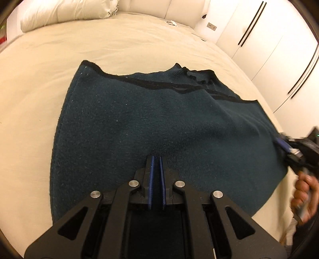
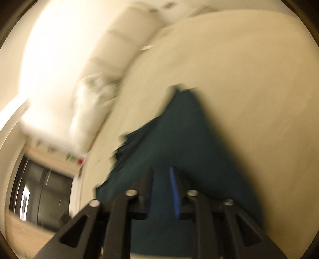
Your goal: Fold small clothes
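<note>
A dark teal knit garment (image 1: 139, 119) with black trim along its far edge lies spread on a cream bed (image 1: 119, 39). My left gripper (image 1: 156, 157) is at the garment's near middle, its blue pads almost together on a pinch of the cloth, which creases toward the tips. My right gripper (image 1: 283, 146) is at the garment's right edge, held by a hand (image 1: 303, 187). The right wrist view is blurred: the right gripper (image 2: 161, 169) has its jaws a little apart over the garment (image 2: 179, 129), with teal cloth showing through the gap.
A white pillow (image 1: 59, 12) and a padded headboard (image 1: 169, 8) are at the bed's far end. White wardrobe doors (image 1: 259, 39) with dark handles stand along the right. A dark glass door (image 2: 39, 189) and wood floor lie beyond the bed's edge.
</note>
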Action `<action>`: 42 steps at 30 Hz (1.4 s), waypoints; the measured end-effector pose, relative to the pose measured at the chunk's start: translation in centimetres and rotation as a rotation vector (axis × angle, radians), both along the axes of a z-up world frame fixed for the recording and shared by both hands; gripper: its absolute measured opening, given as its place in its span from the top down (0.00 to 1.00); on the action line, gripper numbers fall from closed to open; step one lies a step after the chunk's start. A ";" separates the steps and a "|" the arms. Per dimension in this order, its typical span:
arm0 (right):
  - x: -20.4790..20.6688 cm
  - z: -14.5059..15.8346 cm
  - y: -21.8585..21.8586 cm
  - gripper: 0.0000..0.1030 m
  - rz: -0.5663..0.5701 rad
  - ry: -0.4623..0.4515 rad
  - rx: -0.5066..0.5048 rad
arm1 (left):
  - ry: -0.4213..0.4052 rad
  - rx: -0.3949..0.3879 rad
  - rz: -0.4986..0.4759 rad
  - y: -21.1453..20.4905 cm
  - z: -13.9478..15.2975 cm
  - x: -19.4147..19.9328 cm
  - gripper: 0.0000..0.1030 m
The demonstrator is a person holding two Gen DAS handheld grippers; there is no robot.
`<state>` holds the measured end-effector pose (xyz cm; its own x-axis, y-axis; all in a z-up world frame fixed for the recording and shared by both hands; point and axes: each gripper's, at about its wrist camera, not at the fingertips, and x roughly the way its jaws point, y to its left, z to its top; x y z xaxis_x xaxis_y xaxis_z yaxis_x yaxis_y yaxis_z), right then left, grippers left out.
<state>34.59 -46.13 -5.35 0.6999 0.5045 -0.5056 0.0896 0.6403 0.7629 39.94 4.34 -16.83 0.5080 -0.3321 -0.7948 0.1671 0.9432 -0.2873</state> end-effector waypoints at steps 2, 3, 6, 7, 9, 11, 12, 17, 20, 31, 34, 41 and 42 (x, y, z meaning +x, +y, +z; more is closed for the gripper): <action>-1.0 1.3 3.8 0.69 0.132 -0.039 -0.012 | -0.006 0.018 0.005 -0.2 0.0 -0.4 0.94; -1.2 1.6 5.6 0.67 0.192 -0.051 -0.025 | -0.007 0.026 0.007 -0.3 0.0 -0.5 0.94; -1.2 0.8 10.0 0.63 0.331 -0.038 -0.019 | -0.012 0.049 0.005 -0.9 0.0 -0.2 0.94; -0.8 -0.2 11.1 0.63 0.365 -0.010 -0.021 | -0.013 0.057 0.003 -1.0 0.0 -0.2 0.94; -0.7 -1.9 11.6 0.63 0.367 0.044 -0.047 | -0.017 0.066 0.002 -1.0 0.2 -0.4 0.94; -0.7 -3.2 10.3 0.72 0.344 0.067 -0.009 | -0.023 0.076 0.000 -1.0 0.2 -0.6 0.94; -1.1 -3.9 9.9 0.81 0.329 0.068 0.010 | -0.027 0.080 -0.002 -1.0 0.2 -0.7 0.94; -2.4 -3.5 3.3 0.83 0.173 0.040 0.036 | -0.037 0.086 -0.002 -1.2 0.2 -0.8 0.94; -3.0 -2.2 -0.6 0.81 0.048 0.028 0.002 | -0.039 0.089 -0.002 -1.4 0.1 -0.7 0.94; -5.1 5.1 1.2 0.35 0.020 -0.116 -0.209 | -0.025 0.022 0.039 -0.3 0.9 -1.7 0.94; -4.5 5.7 4.4 0.34 0.083 -0.135 -0.238 | -0.026 -0.013 0.058 0.5 1.5 -2.6 0.94; -6.1 7.9 8.3 0.14 0.125 -0.241 -0.394 | -0.062 -0.327 0.205 6.5 2.8 -8.4 0.94; -6.2 8.2 8.9 0.14 0.140 -0.252 -0.411 | -0.063 -0.364 0.231 7.3 2.6 -9.3 0.94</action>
